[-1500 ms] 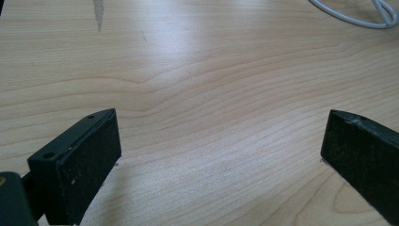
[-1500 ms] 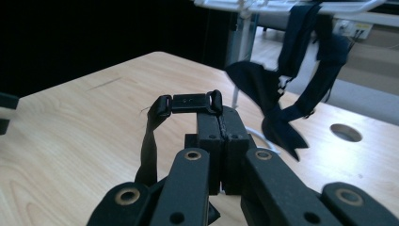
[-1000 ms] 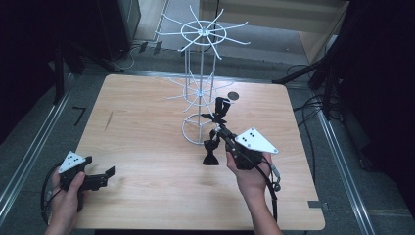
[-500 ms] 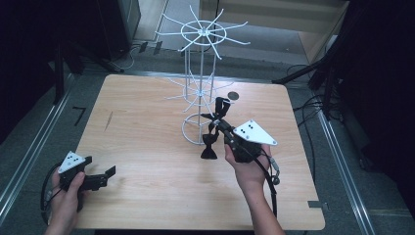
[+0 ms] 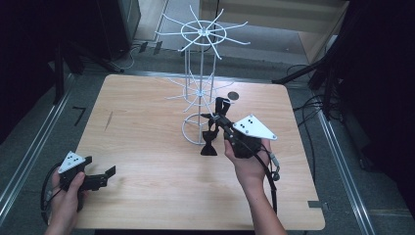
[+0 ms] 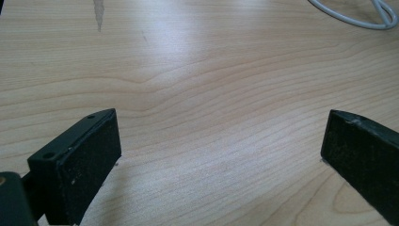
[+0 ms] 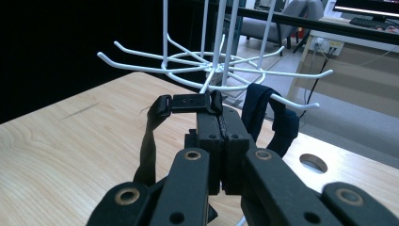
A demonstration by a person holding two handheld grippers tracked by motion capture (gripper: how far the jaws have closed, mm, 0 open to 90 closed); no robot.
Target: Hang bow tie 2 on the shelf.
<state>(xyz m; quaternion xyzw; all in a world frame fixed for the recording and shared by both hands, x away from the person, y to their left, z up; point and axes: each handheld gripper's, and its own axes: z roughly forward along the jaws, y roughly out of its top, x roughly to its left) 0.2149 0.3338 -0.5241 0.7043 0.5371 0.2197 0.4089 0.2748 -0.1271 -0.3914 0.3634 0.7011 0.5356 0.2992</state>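
With the right gripper (image 7: 214, 113) clamped on the black bow tie's strap (image 7: 188, 102) and the left gripper (image 6: 221, 141) wide open and empty, the strap needed lifting over 1 arm of the white wire rack (image 5: 199, 93).

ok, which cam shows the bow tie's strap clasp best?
Right gripper view: the strap clasp sits close up, pinched in the shut right tool. The high view shows only a small dark shape there. The left gripper view faces bare table.

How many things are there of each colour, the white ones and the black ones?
White: 1, the wire hook rack.
Black: 4, the bow tie with its strap held up by the right tongs, a second strap hanging on a rack hook, and the left tongs.
Total: 5.
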